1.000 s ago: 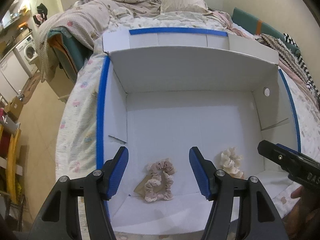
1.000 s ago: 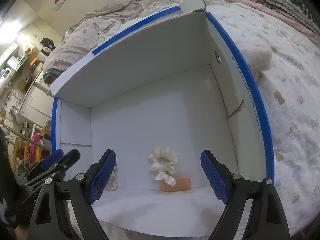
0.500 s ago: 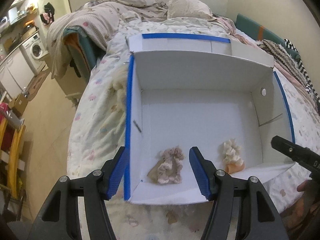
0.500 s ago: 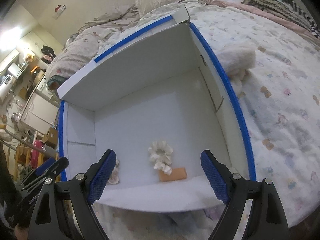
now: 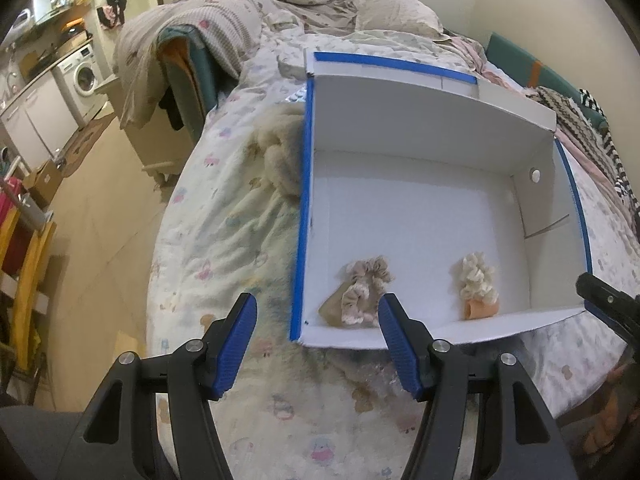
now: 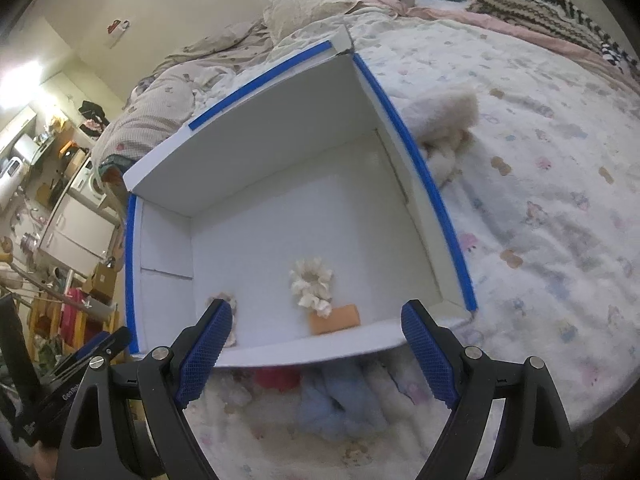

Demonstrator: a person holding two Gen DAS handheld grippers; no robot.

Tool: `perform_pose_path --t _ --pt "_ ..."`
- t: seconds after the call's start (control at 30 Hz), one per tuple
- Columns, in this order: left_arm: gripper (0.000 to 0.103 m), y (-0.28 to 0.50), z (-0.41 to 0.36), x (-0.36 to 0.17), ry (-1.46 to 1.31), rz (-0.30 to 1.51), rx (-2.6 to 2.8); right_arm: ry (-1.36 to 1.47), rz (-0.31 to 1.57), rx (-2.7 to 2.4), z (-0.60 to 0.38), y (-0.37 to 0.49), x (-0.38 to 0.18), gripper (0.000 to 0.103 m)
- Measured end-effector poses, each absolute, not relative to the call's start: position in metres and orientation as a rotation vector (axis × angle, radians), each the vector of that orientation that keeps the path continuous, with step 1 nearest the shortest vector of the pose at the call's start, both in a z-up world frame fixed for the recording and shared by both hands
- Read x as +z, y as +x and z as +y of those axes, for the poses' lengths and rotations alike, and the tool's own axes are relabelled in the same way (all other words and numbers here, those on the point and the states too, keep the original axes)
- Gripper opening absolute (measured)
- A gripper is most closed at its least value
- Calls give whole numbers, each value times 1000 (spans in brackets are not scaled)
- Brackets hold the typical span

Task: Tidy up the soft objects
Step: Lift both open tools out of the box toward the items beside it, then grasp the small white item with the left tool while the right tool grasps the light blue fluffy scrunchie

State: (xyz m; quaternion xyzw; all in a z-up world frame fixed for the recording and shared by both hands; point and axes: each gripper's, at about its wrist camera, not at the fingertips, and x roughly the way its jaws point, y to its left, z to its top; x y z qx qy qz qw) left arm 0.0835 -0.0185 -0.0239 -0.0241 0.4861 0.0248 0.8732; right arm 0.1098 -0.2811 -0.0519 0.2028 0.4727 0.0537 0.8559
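Note:
A white box (image 5: 420,216) (image 6: 280,216) with blue tape on its rims lies on the bed. Inside, near its front wall, a pink scrunchie (image 5: 364,288) (image 6: 230,300) rests on a tan card and a cream scrunchie (image 5: 478,278) (image 6: 312,284) on an orange card (image 6: 336,318). My left gripper (image 5: 318,334) is open and empty, hovering in front of the box's front left corner. My right gripper (image 6: 316,350) is open wide and empty, above the front wall. Blurred soft items, blue (image 6: 340,408), red (image 6: 276,378) and white, lie on the bed just before the box.
A fluffy cream item (image 5: 280,156) lies left of the box, another (image 6: 444,124) right of it. Pillows and crumpled quilts fill the bed's far end. The bed's edge drops to the floor on the left, with a washing machine (image 5: 82,76) beyond.
Both grippers have drawn back from inside the box towards its front edge, the left also shifting left. Bedding in front of the box has come into view. The jaws kept their width.

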Motion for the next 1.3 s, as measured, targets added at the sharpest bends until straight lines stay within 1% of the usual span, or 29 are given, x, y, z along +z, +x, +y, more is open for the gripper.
perform_pose_path --t 0.2,0.47,0.5,0.53,0.57,0.67,0.77,1.07,1.1,1.2,1.27,1.3 --pt "60 74 -12 -29 -53 1025 65 426 999 101 -285 96 -56 92" --pt "60 70 -2 -45 -78 1084 72 392 1068 45 -298 86 -75 92" --pt "62 71 0 -48 -91 1096 69 392 1087 28 -302 86 -80 92" --pt "67 71 4 -49 -117 1100 71 398 1103 16 -306 85 -85 92" --pt "69 71 8 -50 -137 1104 75 412 1123 7 -309 85 -90 92" --pt "69 71 15 -52 -194 1120 72 459 1179 -21 -317 86 -105 92" --pt "69 69 16 -53 -168 1124 96 482 1225 -28 -317 89 -118 92" --pt "69 70 24 -97 -242 1295 102 422 1273 9 -297 102 -130 92" --pt "68 74 24 -101 -265 1309 98 421 1275 13 -295 103 -131 92" --pt "61 87 17 -113 -324 1330 70 420 1278 28 -291 105 -131 92" --pt "46 95 10 -119 -333 1338 59 417 1277 38 -289 107 -130 92" --pt "43 99 7 -123 -336 1346 57 416 1276 40 -288 107 -129 92"
